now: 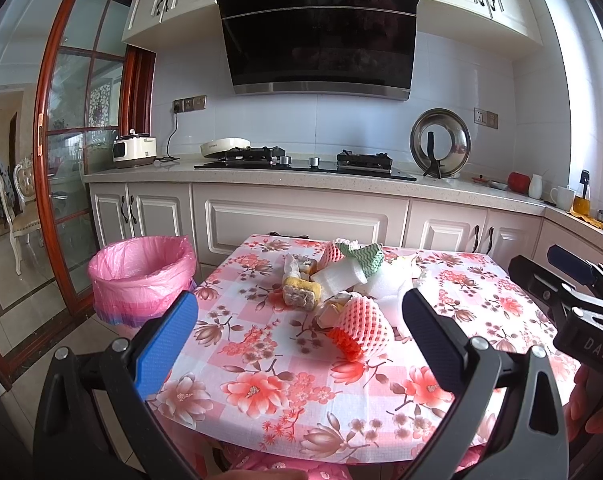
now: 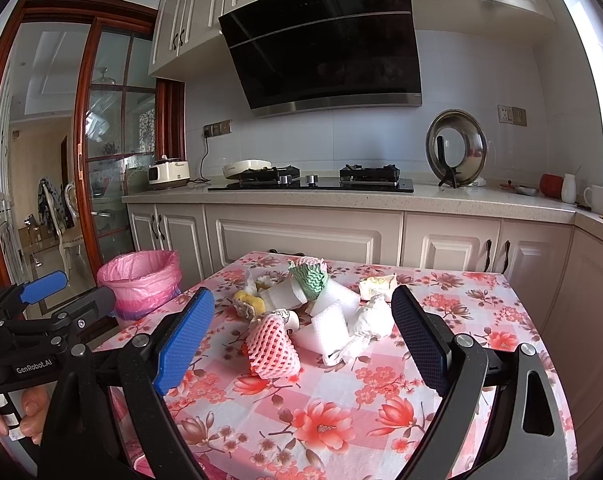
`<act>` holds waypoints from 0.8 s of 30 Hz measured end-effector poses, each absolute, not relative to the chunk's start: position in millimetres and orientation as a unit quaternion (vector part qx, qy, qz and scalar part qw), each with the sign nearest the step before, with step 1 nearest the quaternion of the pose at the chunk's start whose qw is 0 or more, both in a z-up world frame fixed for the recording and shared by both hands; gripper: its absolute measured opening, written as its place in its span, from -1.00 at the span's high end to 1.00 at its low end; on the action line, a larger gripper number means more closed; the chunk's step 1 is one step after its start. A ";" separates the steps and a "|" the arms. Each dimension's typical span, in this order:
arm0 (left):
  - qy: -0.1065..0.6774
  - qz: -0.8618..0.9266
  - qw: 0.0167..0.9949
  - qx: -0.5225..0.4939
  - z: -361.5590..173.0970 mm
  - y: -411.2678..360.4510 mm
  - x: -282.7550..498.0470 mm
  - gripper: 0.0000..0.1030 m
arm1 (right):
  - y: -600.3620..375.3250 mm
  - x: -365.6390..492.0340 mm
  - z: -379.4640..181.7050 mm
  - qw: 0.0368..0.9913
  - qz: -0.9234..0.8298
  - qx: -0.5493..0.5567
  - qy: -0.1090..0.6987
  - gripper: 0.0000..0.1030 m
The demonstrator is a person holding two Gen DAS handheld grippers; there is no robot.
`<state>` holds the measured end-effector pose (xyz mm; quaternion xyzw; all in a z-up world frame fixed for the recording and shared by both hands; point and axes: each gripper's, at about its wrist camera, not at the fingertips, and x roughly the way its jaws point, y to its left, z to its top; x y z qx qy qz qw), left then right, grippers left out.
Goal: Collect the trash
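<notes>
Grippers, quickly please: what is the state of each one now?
Left gripper: open, holding nothing.
Right gripper: open, holding nothing.

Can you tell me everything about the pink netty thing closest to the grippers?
The pink foam net is a soft mesh fruit sleeve, pale pink with a darker orange-red band at one end. It lies on its side on the flowery tablecloth, at the near edge of the trash pile, against white foam scraps. Neither gripper touches it.
</notes>
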<state>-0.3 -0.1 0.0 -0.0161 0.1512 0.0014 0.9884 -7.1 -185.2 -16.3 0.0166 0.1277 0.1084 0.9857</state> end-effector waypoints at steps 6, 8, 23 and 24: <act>0.152 0.001 0.988 -0.016 -0.2 -0.8 -0.1 -0.92 | -185.8 -6.5 -17.4 0.986 0.109 0.018 0.128 -0.65; 0.152 0.002 0.988 -0.016 -0.1 -1.5 -0.7 -0.92 | -185.9 -6.2 -17.8 0.986 0.109 0.018 0.128 -0.65; 0.152 0.002 0.988 -0.016 0.1 -0.6 -0.4 -0.92 | -184.6 -6.4 -18.0 0.985 0.109 0.021 0.129 -0.65; 0.152 0.002 0.988 -0.016 -0.1 -0.1 0.4 -0.92 | -182.8 -6.7 -18.4 0.985 0.109 0.021 0.129 -0.65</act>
